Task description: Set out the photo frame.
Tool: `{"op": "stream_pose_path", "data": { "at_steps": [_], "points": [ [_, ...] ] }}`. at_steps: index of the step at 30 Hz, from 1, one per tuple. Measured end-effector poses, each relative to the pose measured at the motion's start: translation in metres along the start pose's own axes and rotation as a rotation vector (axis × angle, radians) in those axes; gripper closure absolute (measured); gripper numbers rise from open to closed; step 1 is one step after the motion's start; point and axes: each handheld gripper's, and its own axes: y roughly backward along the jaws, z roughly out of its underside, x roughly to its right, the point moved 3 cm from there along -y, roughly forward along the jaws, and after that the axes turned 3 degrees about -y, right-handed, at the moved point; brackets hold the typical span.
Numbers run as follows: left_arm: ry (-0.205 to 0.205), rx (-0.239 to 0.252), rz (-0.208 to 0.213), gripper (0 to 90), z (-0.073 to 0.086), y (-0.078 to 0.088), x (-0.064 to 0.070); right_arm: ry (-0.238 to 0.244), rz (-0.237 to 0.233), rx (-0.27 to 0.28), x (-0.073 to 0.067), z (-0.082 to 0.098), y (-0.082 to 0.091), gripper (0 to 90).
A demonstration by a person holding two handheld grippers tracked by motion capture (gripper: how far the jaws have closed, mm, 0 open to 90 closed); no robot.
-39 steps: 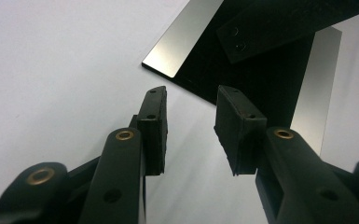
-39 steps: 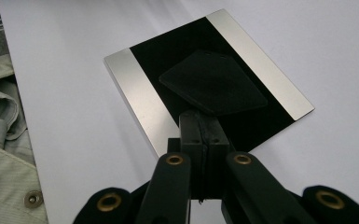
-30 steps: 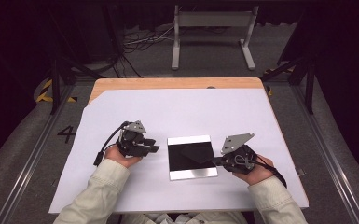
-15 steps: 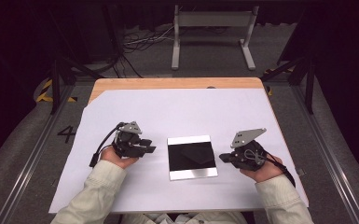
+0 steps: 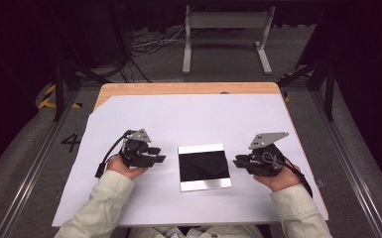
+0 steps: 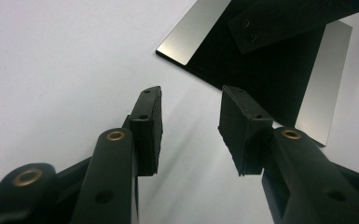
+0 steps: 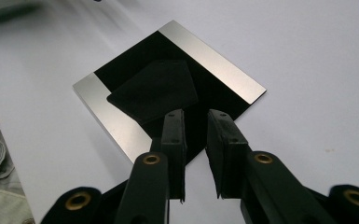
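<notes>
The black mirror plate (image 5: 204, 166) near the surface's front edge looks thin, stiff, slippery, likely fragile; grip its edge. Left hand-held gripper (image 5: 155, 155) gapes wide, empty; right hand-held gripper (image 5: 238, 161), narrowly parted and empty, has just been opening.

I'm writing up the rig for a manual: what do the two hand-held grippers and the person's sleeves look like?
Both are black. The left hand-held gripper and the right hand-held gripper each carry a grey three-cornered plate on top and trail a black cable. Each has two black jaws with rubbery pads and brass-coloured pivot rings. The sleeves are pale beige.
</notes>
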Motion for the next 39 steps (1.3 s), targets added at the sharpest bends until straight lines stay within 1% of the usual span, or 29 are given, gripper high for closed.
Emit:
{"op": "stream_pose_path", "data": {
  "at_steps": [1, 3, 6, 8, 14, 17, 19, 23, 27, 29, 32, 33, 34, 35, 39],
  "points": [
    [-0.007, -0.001, -0.001, 59.6, 0.000, 0.000, -0.001, -0.001, 0.000, 0.004, 0.000, -0.001, 0.000, 75.8],
    [0.003, -0.001, -0.001, 59.5, 0.001, 0.001, -0.001, -0.005, 0.000, 0.012, 0.002, -0.002, -0.001, 75.4],
    [0.001, 0.000, -0.005, 59.4, 0.001, 0.001, -0.002, -0.009, -0.002, 0.016, 0.004, -0.004, -0.002, 74.9],
    [-0.003, -0.002, -0.008, 59.3, 0.001, 0.002, -0.002, -0.008, -0.003, 0.009, 0.007, -0.006, -0.006, 74.6],
    [0.008, 0.004, -0.007, 59.3, 0.001, 0.003, -0.001, -0.008, 0.006, -0.006, 0.012, -0.015, -0.013, 74.9],
    [0.010, 0.006, -0.013, 59.4, 0.002, 0.003, -0.002, -0.011, 0.017, -0.032, 0.014, -0.021, -0.017, 73.9],
    [0.011, 0.002, -0.011, 59.2, 0.002, 0.003, -0.002, -0.012, 0.016, -0.036, 0.015, -0.023, -0.019, 72.6],
    [0.011, -0.002, -0.013, 58.3, 0.003, 0.002, -0.003, -0.039, 0.015, -0.071, 0.017, -0.030, -0.024, 70.2],
    [0.015, 0.003, -0.017, 57.8, 0.003, 0.004, -0.003, -0.068, 0.018, -0.087, 0.021, -0.035, -0.025, 69.1],
    [0.015, 0.004, -0.019, 57.8, 0.003, 0.004, -0.003, -0.090, 0.018, -0.098, 0.022, -0.036, -0.026, 68.3],
    [0.015, 0.003, -0.019, 57.8, 0.004, 0.004, -0.003, -0.108, 0.016, -0.121, 0.025, -0.039, -0.027, 67.4],
    [0.017, 0.002, -0.017, 57.7, 0.004, 0.003, -0.003, -0.127, 0.015, -0.133, 0.025, -0.039, -0.027, 66.8],
    [0.017, 0.002, -0.017, 57.7, 0.004, 0.003, -0.003, -0.127, 0.015, -0.133, 0.025, -0.039, -0.027, 66.8],
    [0.018, 0.000, -0.016, 57.7, 0.004, 0.003, -0.003, -0.149, 0.014, -0.143, 0.027, -0.041, -0.026, 66.1],
    [0.016, -0.002, -0.016, 57.7, 0.004, 0.003, -0.004, -0.162, 0.008, -0.151, 0.028, -0.043, -0.025, 66.0]
  ]
}}
